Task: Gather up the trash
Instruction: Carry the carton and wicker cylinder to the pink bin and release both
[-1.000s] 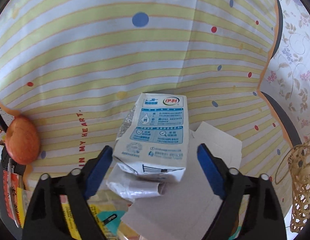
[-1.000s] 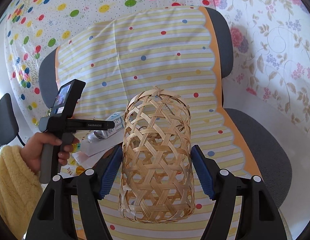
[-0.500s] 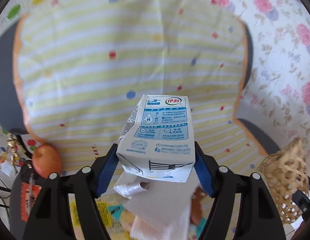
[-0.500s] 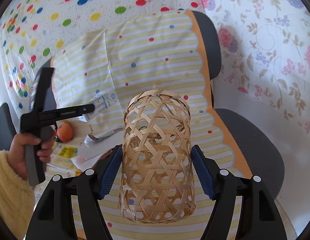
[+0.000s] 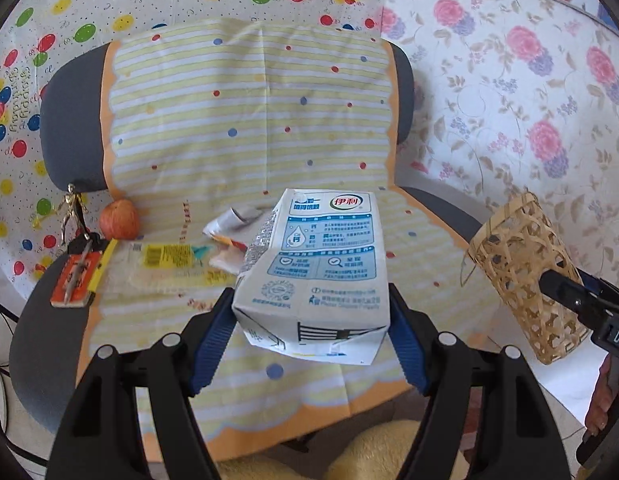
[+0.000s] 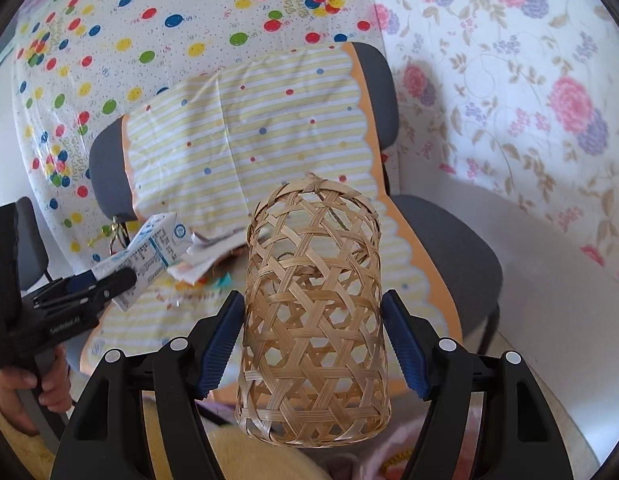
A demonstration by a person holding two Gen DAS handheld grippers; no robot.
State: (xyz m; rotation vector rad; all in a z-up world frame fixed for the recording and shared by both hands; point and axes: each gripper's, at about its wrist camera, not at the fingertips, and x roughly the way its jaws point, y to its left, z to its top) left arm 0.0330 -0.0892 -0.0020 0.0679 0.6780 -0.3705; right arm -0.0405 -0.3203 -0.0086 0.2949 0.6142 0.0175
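The left gripper [image 5: 311, 340] held the white-and-blue paper milk carton [image 5: 315, 272] above the striped chair; the right gripper [image 6: 313, 344] clamped the woven bamboo basket [image 6: 313, 320], probably to receive it.

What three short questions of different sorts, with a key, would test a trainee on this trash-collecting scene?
1. True or false: the left tongs are shut on the milk carton.
2. What do the right tongs hold: A basket, B apple, C keys?
3. Fill in: the apple rests on the ____.

Key: 1 true. 2 A, the woven basket. 3 chair, at the seat's left rear, beside the keys.
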